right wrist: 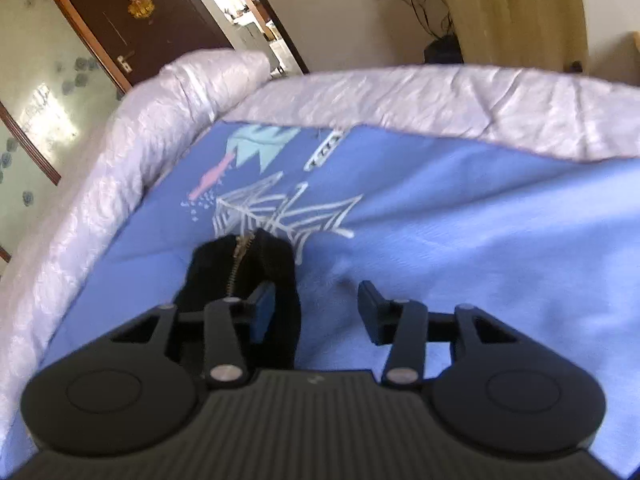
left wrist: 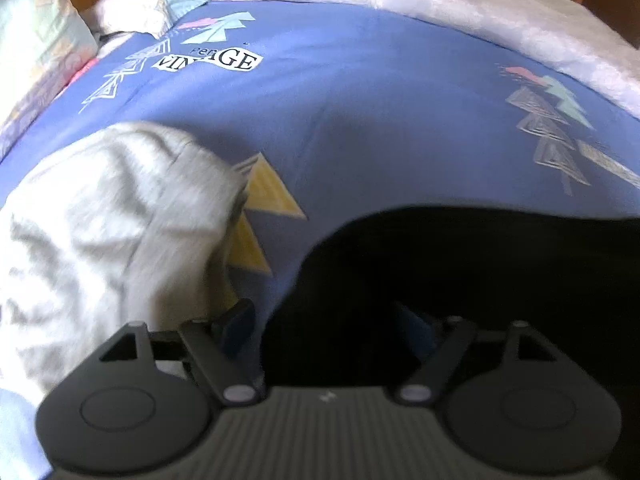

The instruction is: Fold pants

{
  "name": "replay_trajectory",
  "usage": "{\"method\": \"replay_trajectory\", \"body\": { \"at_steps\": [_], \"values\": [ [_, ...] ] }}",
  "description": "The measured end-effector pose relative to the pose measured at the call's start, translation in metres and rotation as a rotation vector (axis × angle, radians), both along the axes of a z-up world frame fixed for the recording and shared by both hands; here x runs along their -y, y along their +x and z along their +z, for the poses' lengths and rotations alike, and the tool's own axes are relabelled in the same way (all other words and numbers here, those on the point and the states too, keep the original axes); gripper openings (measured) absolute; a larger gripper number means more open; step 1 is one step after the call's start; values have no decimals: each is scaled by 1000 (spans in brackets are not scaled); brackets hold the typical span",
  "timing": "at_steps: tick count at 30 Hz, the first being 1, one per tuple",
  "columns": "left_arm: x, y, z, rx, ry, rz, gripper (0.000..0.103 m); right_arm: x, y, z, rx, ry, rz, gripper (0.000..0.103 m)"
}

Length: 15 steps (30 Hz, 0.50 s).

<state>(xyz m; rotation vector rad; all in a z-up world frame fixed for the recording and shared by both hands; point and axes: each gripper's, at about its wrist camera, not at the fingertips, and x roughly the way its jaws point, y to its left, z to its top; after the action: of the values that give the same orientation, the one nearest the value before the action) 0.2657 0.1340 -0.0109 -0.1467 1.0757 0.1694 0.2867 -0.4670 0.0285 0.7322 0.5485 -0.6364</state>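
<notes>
The black pants (left wrist: pixel 480 280) lie on the blue printed bedsheet (left wrist: pixel 360 120), filling the lower right of the left wrist view. My left gripper (left wrist: pixel 328 324) stands open just above their near edge, the left finger (left wrist: pixel 240 320) over bare sheet and the right one dark against the cloth. In the right wrist view a bunched end of the black pants (right wrist: pixel 280 276) with a brass zipper (right wrist: pixel 240 260) drapes around my left finger (right wrist: pixel 262 312). My right gripper (right wrist: pixel 318 312) is open, and nothing is pressed between its pads.
A crumpled light grey garment (left wrist: pixel 100 232) lies left of the black pants. Pillows (left wrist: pixel 140 4) sit at the far left. A white quilt (right wrist: pixel 160 120) is rolled along the bed's far edges. Beyond it stands a brown door (right wrist: pixel 120 8).
</notes>
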Motion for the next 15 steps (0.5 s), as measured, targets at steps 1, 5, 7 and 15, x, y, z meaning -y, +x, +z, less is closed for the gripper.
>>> {"method": "replay_trajectory", "body": {
  "at_steps": [1, 5, 7, 15],
  "values": [
    [-2, -10, 6, 9, -6, -11, 82, -5, -8, 7, 5, -5, 32, 49],
    [-15, -74, 37, 56, -78, -55, 87, -50, -52, 42, 59, 10, 252, 49],
    [-22, -103, 48, 66, -117, -66, 95, -82, -85, 57, 112, 54, 413, 49],
    [-55, -194, 26, -31, -339, 9, 97, -228, -212, 59, 180, 23, 943, 50]
  ]
}}
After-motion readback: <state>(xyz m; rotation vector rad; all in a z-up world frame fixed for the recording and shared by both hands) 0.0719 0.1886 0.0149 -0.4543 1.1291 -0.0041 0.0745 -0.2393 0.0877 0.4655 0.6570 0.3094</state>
